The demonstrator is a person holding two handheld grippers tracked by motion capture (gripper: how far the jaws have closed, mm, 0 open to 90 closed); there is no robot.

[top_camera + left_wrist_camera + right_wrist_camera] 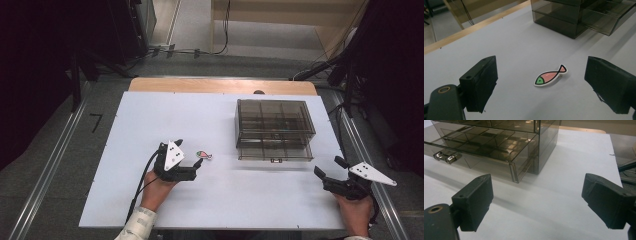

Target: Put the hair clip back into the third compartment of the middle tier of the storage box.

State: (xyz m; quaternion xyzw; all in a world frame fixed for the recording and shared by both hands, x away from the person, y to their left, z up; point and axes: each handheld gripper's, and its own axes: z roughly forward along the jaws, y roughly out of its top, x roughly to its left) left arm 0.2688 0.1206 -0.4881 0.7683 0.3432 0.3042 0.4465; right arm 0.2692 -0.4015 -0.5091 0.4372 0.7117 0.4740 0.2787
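Note:
A small fish-shaped piece (204,155) (550,76), pink with a green head and a white rim, lies flat on the white table (150,125). My left gripper (192,156) (544,85) stands open just short of the fish, which lies ahead between the jaws with neither touching it. A smoky clear drawer cabinet (275,124) (499,135) sits at the back right with its bottom drawer (275,150) (481,152) pulled out a little. My right gripper (327,168) (536,202) is open at the table's right front, apart from the drawer's right corner, holding nothing.
The drawer has a metal handle (446,157) at its front and divided compartments. A wooden edge (220,86) runs along the far side of the table. Black stands and cables are on the floor beyond.

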